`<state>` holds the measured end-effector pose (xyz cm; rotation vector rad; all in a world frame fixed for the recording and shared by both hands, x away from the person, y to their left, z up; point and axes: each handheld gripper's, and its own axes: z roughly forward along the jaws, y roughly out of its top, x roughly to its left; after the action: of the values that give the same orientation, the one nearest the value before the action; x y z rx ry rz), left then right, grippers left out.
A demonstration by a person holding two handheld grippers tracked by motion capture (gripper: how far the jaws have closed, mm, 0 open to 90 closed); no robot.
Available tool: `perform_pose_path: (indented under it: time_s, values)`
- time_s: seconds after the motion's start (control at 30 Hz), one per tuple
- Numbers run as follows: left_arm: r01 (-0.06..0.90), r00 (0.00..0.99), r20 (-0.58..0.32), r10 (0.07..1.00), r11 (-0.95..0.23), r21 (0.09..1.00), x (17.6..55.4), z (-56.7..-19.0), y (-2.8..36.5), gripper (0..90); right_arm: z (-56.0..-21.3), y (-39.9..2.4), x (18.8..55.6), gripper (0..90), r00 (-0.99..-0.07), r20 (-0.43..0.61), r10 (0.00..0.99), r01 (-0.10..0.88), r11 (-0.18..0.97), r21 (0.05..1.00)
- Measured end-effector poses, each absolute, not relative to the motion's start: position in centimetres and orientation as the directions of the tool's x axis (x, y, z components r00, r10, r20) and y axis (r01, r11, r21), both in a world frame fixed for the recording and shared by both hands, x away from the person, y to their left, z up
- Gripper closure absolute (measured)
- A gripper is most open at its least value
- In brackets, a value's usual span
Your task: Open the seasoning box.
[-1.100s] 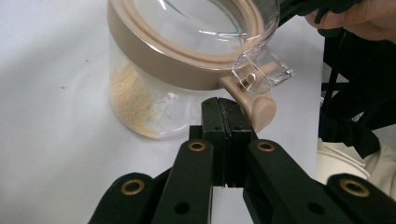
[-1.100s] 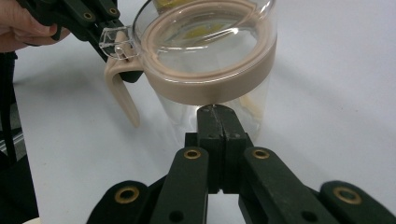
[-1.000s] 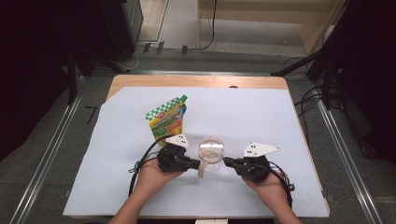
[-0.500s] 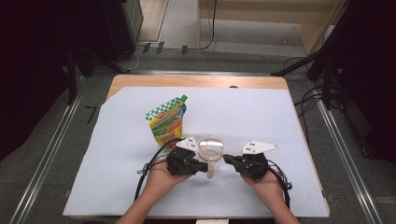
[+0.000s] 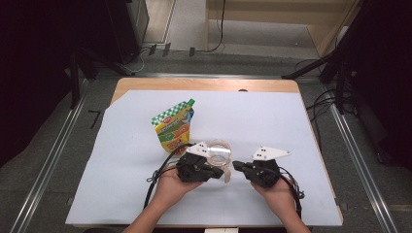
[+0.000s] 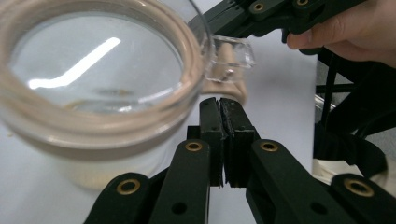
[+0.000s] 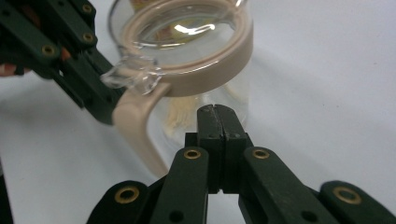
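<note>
Even overhead light falls on the pale desk (image 5: 272, 126), while the floor and the room's corners sink into near black. Shadows beneath the hands are soft and short. In the left gripper view a white streak of glare crosses the glass jar (image 6: 93, 70), whose near rim is blurred; the black linkage in the foreground is slightly soft.

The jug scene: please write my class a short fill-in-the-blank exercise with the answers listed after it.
1. The jug stands between the two ____.
2. The jaws of the right gripper are ____.
3. The pouch stands on the jug's ____ side in the high view.
4. The jug's handle is coloured ____.

Missing words: grippers; shut; left; beige
</note>
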<state>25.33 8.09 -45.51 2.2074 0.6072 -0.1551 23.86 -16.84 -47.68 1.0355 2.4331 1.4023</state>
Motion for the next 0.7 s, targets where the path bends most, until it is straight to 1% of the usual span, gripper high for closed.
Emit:
perform_pose_path:
  time_s: [0.07,0.17,0.23,0.27,0.3,0.37,0.4,0.47,0.67,0.7]
  values:
    - [0.465,0.881,-0.301,0.365,-0.543,0.700,25.1,-44.9,9.1,85.5,-47.2,-17.1,22.9,90.0,-0.756,0.198,0.624,0.481,0.324,0.814]
    - [0.472,0.878,-0.323,0.353,-0.528,0.706,25.3,-44.5,9.9,80.3,-47.0,-17.2,21.9,90.0,-0.758,0.212,0.617,0.483,0.313,0.818]
    - [0.479,0.876,-0.336,0.345,-0.546,0.688,25.5,-44.5,10.2,74.3,-47.0,-17.0,21.4,90.0,-0.762,0.222,0.609,0.486,0.310,0.817]
    - [0.479,0.876,-0.336,0.345,-0.546,0.688,25.5,-44.5,10.2,73.5,-47.0,-16.7,21.1,90.0,-0.764,0.230,0.603,0.490,0.308,0.816]
    - [0.469,0.881,-0.314,0.353,-0.564,0.680,25.6,-44.6,10.4,72.6,-47.0,-16.5,20.8,90.0,-0.769,0.231,0.596,0.488,0.313,0.815]
    - [0.474,0.878,-0.322,0.353,-0.562,0.677,25.7,-44.7,10.5,68.5,-47.1,-16.3,20.6,90.0,-0.774,0.232,0.590,0.485,0.315,0.816]
    - [0.474,0.878,-0.323,0.352,-0.557,0.682,25.8,-44.6,10.7,68.5,-47.2,-16.1,20.4,90.0,-0.777,0.231,0.585,0.483,0.321,0.814]
    - [0.478,0.876,-0.334,0.348,-0.536,0.696,25.9,-44.5,11.0,62.8,-47.4,-15.1,20.0,90.0,-0.793,0.232,0.563,0.477,0.339,0.811]
    - [0.469,0.881,-0.330,0.339,-0.529,0.708,26.0,-44.5,11.3,57.4,-48.2,-13.9,20.1,90.0,-0.801,0.230,0.552,0.480,0.363,0.799]
    - [0.463,0.884,-0.317,0.344,-0.546,0.698,26.1,-44.5,11.4,57.0,-48.5,-13.7,20.1,90.0,-0.800,0.226,0.557,0.485,0.376,0.790]
